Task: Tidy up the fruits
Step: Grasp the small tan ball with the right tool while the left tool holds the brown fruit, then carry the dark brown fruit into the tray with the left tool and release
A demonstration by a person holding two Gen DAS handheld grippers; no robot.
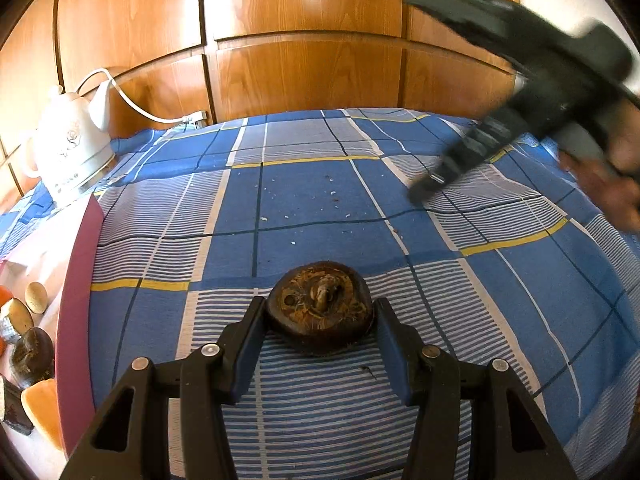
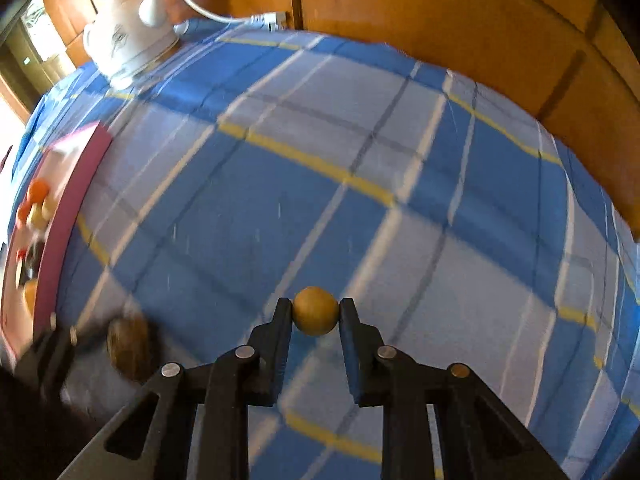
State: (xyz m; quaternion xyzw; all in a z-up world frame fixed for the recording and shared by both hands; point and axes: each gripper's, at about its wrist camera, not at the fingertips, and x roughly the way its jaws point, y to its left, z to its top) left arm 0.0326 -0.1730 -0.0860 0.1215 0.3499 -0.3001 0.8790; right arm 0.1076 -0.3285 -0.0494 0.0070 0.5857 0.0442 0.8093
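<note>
Leftmost, in the left wrist view, a pink-edged tray [image 1: 76, 280] lay on the checked cloth [image 1: 312, 208], holding a small tan ball [image 1: 36, 297], a dark brown fruit [image 1: 32, 356], an orange piece [image 1: 42, 408] and other bits cut off by the frame edge. Behind the tray stood a white kettle [image 1: 70, 144], its cord [image 1: 132, 106] running back toward the wooden panels [image 1: 304, 40]. Further right, at the middle of the cloth, a dark fruit [image 1: 320, 306] with a dried, stemmed top sat between the fingers of the left gripper [image 1: 320, 320]. The jaws stood part-way apart with both pads against the fruit's sides, pinching it while it rested on the cloth. At the far right, the right gripper [image 1: 424, 188] slanted down toward the cloth, blurred, with a green light on its body and a hand [image 1: 612, 188] on its handle.

Seen from the right wrist view, the tray [image 2: 68, 216] and kettle [image 2: 128, 36] again lay at the left, and the dark fruit [image 2: 128, 348] showed low at the left with the left gripper [image 2: 80, 344] blurred beside it. To the right of that, the right gripper [image 2: 316, 312] had its jaws drawn close, clamping a small yellow-brown ball [image 2: 315, 310] between the pads, above the cloth [image 2: 400, 160]. Whether the ball touched the cloth could not be told.
</note>
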